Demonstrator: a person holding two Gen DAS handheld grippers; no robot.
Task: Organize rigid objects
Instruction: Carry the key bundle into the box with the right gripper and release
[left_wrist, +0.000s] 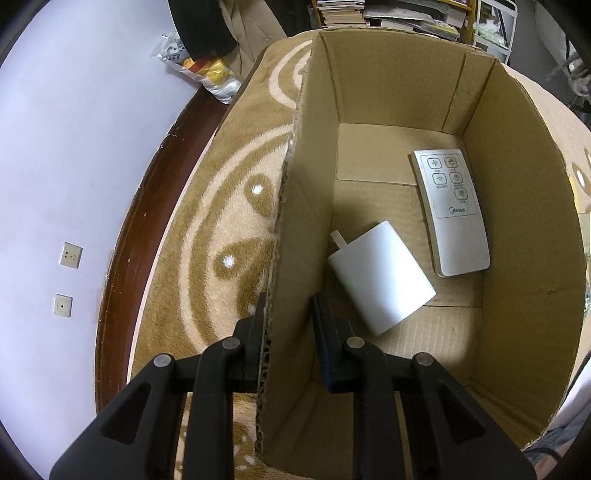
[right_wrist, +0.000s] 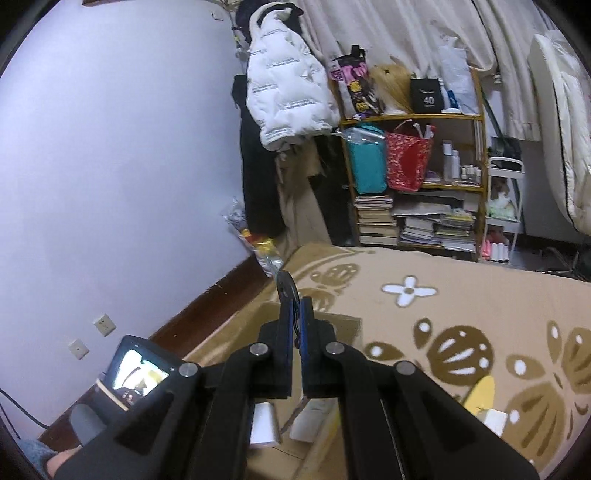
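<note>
In the left wrist view an open cardboard box (left_wrist: 517, 229) stands on a tan patterned blanket (left_wrist: 229, 206). Inside lie a white charger block (left_wrist: 380, 277) and a silver remote control (left_wrist: 452, 210). My left gripper (left_wrist: 288, 314) straddles the box's left wall, one finger outside and one inside; the inner finger stands off the wall. In the right wrist view my right gripper (right_wrist: 294, 317) is shut on a small dark flat object (right_wrist: 286, 288) that sticks up between the fingers, held above the box (right_wrist: 332, 325). The charger (right_wrist: 264, 424) shows below it.
A dark wooden bed frame (left_wrist: 147, 206) runs along the lilac wall with sockets (left_wrist: 70, 254). A shelf of books and bags (right_wrist: 413, 184) and hanging coats (right_wrist: 288, 96) stand beyond the bed. A yellow and white item (right_wrist: 487, 406) lies on the blanket at right.
</note>
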